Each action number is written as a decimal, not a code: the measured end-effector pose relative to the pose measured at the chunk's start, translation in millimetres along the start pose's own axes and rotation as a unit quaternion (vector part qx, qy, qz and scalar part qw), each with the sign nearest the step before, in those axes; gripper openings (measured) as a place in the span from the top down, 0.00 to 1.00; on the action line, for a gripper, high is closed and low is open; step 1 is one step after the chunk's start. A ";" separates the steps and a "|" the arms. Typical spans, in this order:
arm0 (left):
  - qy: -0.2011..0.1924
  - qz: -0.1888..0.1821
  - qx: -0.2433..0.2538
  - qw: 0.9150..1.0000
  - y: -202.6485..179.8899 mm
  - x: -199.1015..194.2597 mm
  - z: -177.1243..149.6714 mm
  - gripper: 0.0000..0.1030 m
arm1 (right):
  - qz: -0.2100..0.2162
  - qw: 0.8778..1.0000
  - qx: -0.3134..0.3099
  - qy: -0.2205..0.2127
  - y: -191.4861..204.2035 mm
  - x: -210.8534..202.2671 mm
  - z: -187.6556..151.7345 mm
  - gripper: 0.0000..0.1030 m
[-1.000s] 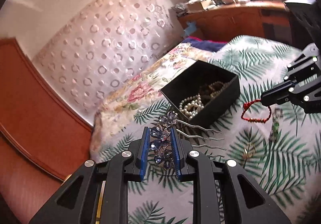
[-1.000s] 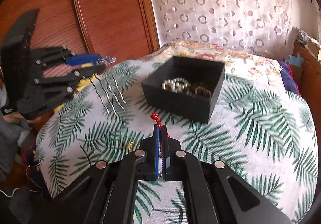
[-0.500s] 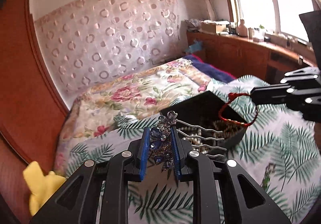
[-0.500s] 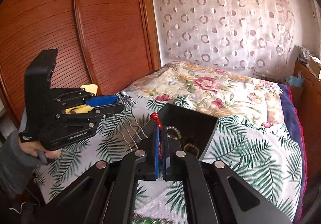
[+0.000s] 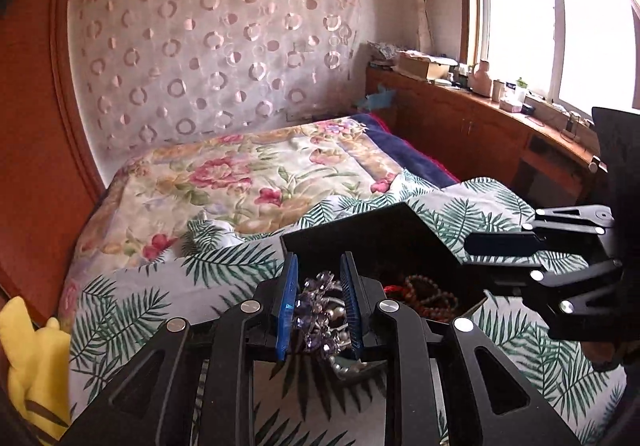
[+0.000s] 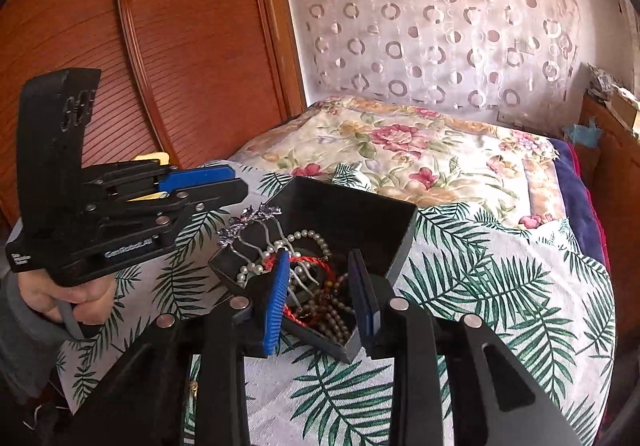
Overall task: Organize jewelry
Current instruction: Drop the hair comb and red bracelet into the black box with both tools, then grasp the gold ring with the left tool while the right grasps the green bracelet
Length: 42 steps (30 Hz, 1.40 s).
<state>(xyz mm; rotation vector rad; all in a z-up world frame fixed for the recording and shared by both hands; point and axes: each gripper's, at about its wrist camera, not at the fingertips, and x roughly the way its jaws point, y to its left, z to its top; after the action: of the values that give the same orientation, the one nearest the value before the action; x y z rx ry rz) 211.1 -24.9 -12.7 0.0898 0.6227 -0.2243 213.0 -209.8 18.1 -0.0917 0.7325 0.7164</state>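
- The black box (image 6: 384, 222) sits on the palm-leaf cloth (image 6: 500, 286) spread over the bed, and everything here is placed from it.
- Inside the box lie a pearl string (image 6: 304, 236), brown beads (image 6: 332, 310) and the red cord bracelet (image 6: 308, 260), the last looped across the other pieces.
- The right gripper (image 6: 320, 298) hovers at the box's near corner, its jaws opening; the bracelet shows in the gap between them, lying down in the box, clear of both pads.
- The left gripper (image 5: 318, 306) is at the box's left edge, closed on the purple-jewelled hair comb (image 5: 320, 306); the comb's wavy metal prongs reach down among the pearls.
- The left gripper's body and the hand (image 6: 76, 298) gripping its handle block the cloth left of the box.
- Beyond the box a floral quilt (image 6: 400, 150) covers the bed, with a circle-patterned curtain (image 6: 432, 18) behind it.
- Left of the box stands a wooden wardrobe (image 6: 180, 26); a yellow plush (image 5: 32, 366) lies at the bed's edge.
- Right of the box runs a cluttered wooden counter (image 5: 480, 114) under a window (image 5: 560, 14).
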 end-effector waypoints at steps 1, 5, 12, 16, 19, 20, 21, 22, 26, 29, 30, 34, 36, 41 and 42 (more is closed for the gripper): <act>0.001 -0.002 -0.002 1.000 -0.9 0.0 0.6 0.75 | -0.001 1.000 0.002 -0.003 0.0 -4.3 -2.3 0.68; -0.006 -0.007 -0.009 1.000 0.2 -11.5 -2.7 0.57 | -0.002 1.000 0.006 -0.009 3.4 -21.9 -14.6 0.68; 0.009 -0.025 -0.015 1.000 -4.1 -45.1 -41.3 0.41 | -0.004 0.999 -0.001 0.043 17.5 -34.9 -71.0 0.68; 0.040 -0.037 -0.017 0.998 -10.6 -45.7 -74.2 0.41 | -0.018 0.996 -0.023 0.082 29.2 -28.7 -99.1 0.68; 0.068 -0.048 -0.017 0.996 -15.5 -39.8 -96.3 0.41 | -0.024 0.995 -0.022 0.096 30.1 -26.1 -110.0 0.68; 0.075 -0.049 -0.015 0.996 -17.9 -37.7 -101.5 0.42 | -0.031 0.994 -0.027 0.099 30.3 -25.2 -111.5 0.68; 0.081 -0.051 -0.013 0.995 -19.1 -36.0 -104.4 0.45 | -0.037 0.993 -0.030 0.104 30.1 -24.0 -113.2 0.68; 0.088 -0.053 -0.011 0.995 -21.1 -34.4 -108.4 0.49 | -0.039 0.993 -0.029 0.105 29.4 -24.3 -114.9 0.68; 0.099 -0.065 -0.009 0.993 -27.5 -32.6 -118.2 0.54 | -0.034 0.993 -0.030 0.110 31.3 -22.2 -119.8 0.73; 0.107 -0.070 -0.002 0.992 -32.3 -30.6 -119.2 0.57 | -0.034 0.992 -0.041 0.113 35.7 -21.1 -119.3 0.74; 0.109 -0.072 0.001 0.991 -34.4 -29.9 -119.8 0.58 | -0.039 0.992 -0.048 0.113 37.4 -20.1 -119.5 0.82; 0.115 -0.081 0.010 0.990 -43.7 -28.0 -119.6 0.59 | -0.046 0.990 -0.069 0.116 40.7 -21.9 -120.9 0.85; 0.116 -0.086 0.013 0.989 -47.4 -27.0 -119.2 0.59 | -0.051 0.990 -0.070 0.110 39.7 -23.5 -119.4 0.92; 0.121 -0.091 0.033 0.988 -58.8 -25.5 -119.3 0.59 | -0.059 0.992 -0.065 0.091 32.1 -33.5 -110.6 0.92; 0.121 -0.093 0.033 0.988 -60.0 -25.4 -119.1 0.59 | -0.059 0.992 -0.065 0.089 31.4 -34.7 -109.2 0.92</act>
<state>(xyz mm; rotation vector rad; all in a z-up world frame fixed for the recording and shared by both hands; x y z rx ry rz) 109.4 -60.7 -95.1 0.1239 0.8673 -0.4180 112.0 -240.1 -36.6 -0.3191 0.8425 0.6476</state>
